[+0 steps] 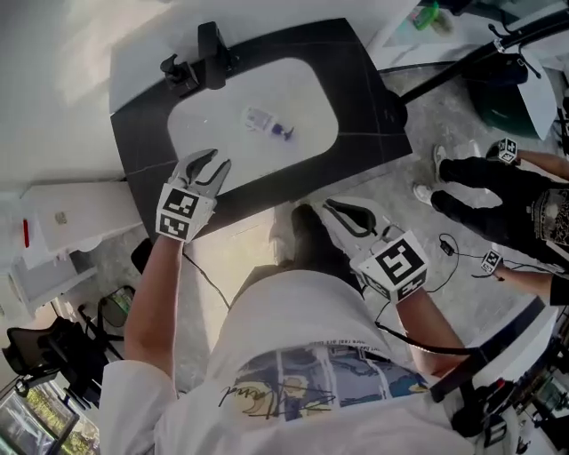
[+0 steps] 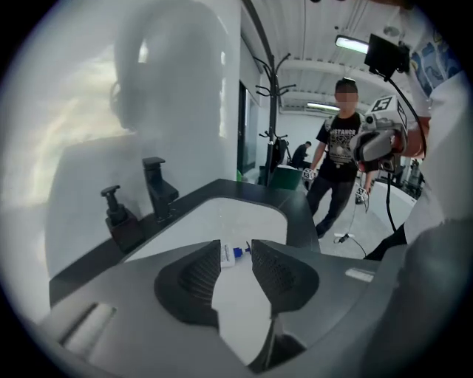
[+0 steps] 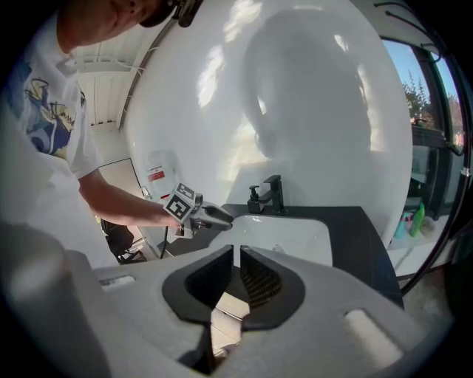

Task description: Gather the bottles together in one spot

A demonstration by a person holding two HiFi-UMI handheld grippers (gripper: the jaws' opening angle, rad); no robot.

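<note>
A small clear bottle with a blue cap lies on its side in the white basin of a black counter. My left gripper hangs over the basin's near left rim, jaws open and empty. In the left gripper view the bottle shows far ahead through the gap between the fingers, untouched. My right gripper stays off the counter's front edge, over the floor. In the right gripper view its jaws stand together with only a thin slit and nothing in it.
A black faucet and a black soap dispenser stand at the basin's far edge. Another person in black, also with grippers, stands to the right of the counter. Green bottles sit on a white ledge at the far right.
</note>
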